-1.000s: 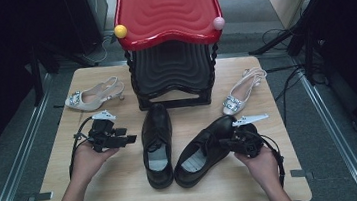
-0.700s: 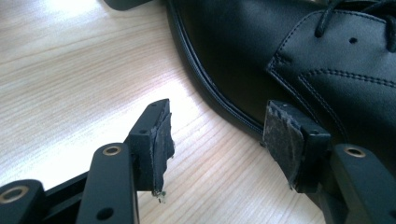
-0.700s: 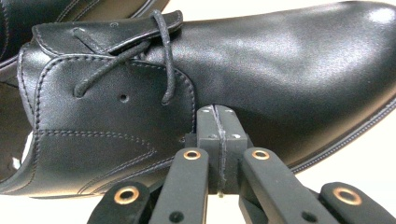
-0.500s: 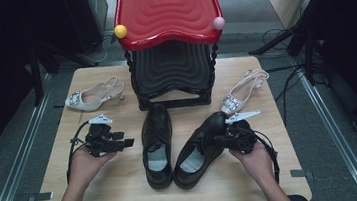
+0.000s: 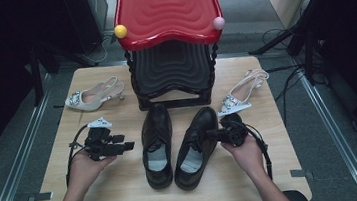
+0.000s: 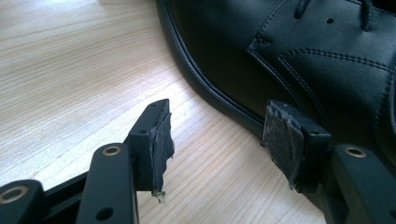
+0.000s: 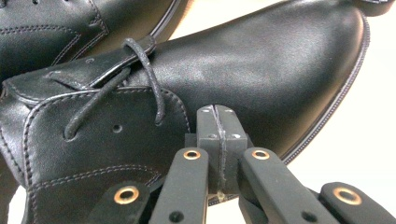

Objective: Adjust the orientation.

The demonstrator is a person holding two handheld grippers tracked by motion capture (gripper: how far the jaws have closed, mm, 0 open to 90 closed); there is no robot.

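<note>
Two black lace-up shoes stand side by side at mid-table, toes toward the far side: the left shoe [image 5: 157, 143] and the right shoe [image 5: 195, 149]. My right gripper [image 5: 211, 133] is shut with nothing between its pads. Its tip [image 7: 217, 122] rests against the outer side of the right shoe [image 7: 261, 70], just below the laces. My left gripper [image 5: 124, 143] stands open a short way left of the left shoe, pointing at it. In the left gripper view the open gripper [image 6: 219, 137] hovers over bare wood, with the left shoe's side [image 6: 280, 51] just ahead.
A red-topped stool stack [image 5: 167, 11] with black stools beneath stands at the back centre, a yellow ball [image 5: 120, 31] and a pink ball [image 5: 218, 23] on its corners. One white heeled sandal [image 5: 93, 97] lies back left, another [image 5: 243, 93] back right near my right hand.
My right gripper has moved left against the right shoe. That shoe has slid and swung closer to the left shoe, nearly parallel with it. The left gripper has hardly moved.
</note>
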